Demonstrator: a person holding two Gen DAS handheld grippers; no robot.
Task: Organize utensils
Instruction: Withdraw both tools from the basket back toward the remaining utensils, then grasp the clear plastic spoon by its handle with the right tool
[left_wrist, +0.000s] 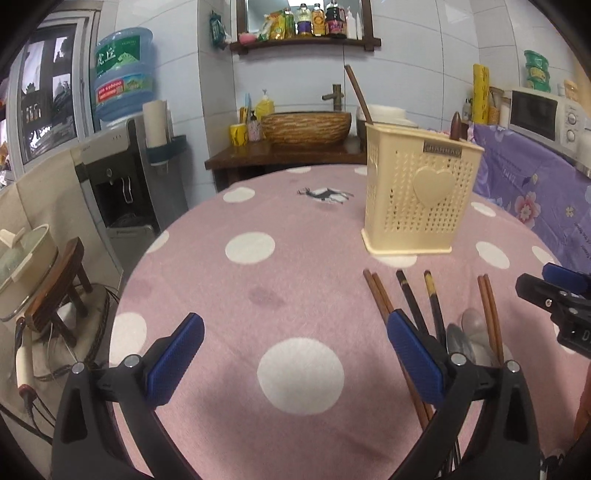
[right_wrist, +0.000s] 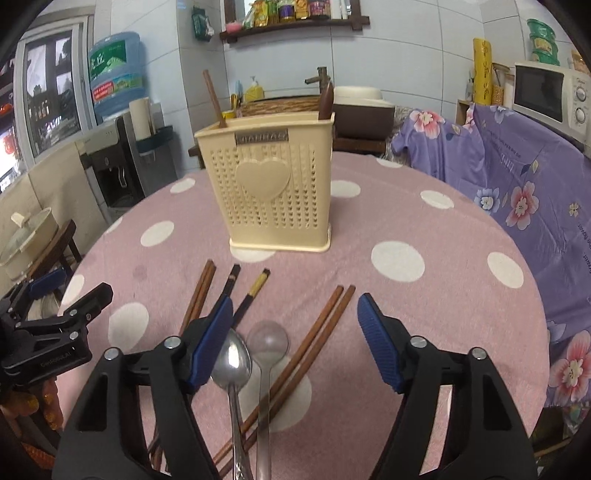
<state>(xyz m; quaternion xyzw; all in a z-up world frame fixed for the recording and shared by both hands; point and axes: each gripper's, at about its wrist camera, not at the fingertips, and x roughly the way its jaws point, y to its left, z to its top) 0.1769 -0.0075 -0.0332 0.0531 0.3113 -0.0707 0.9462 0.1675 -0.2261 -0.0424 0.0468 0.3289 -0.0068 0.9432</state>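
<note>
A cream perforated utensil holder (right_wrist: 271, 188) with a heart stands on the pink polka-dot table (right_wrist: 424, 314); two brown wooden handles (right_wrist: 212, 98) stick out of it. It also shows in the left wrist view (left_wrist: 417, 192). In front of it lie a brown chopstick pair (right_wrist: 199, 295), two black chopsticks (right_wrist: 243, 295), another brown pair (right_wrist: 310, 343), a metal spoon (right_wrist: 231, 363) and a clear spoon (right_wrist: 266, 343). My right gripper (right_wrist: 295, 332) is open above the spoons and the right brown pair. My left gripper (left_wrist: 295, 350) is open and empty over bare cloth, left of the utensils (left_wrist: 436, 314).
A water dispenser (left_wrist: 118, 173) and a pot on a stool (left_wrist: 26, 254) stand left of the table. A purple flowered cloth (right_wrist: 517, 192) covers furniture on the right, with a microwave (right_wrist: 546, 92) behind. A dark counter with a woven basin (left_wrist: 306, 127) is behind the table.
</note>
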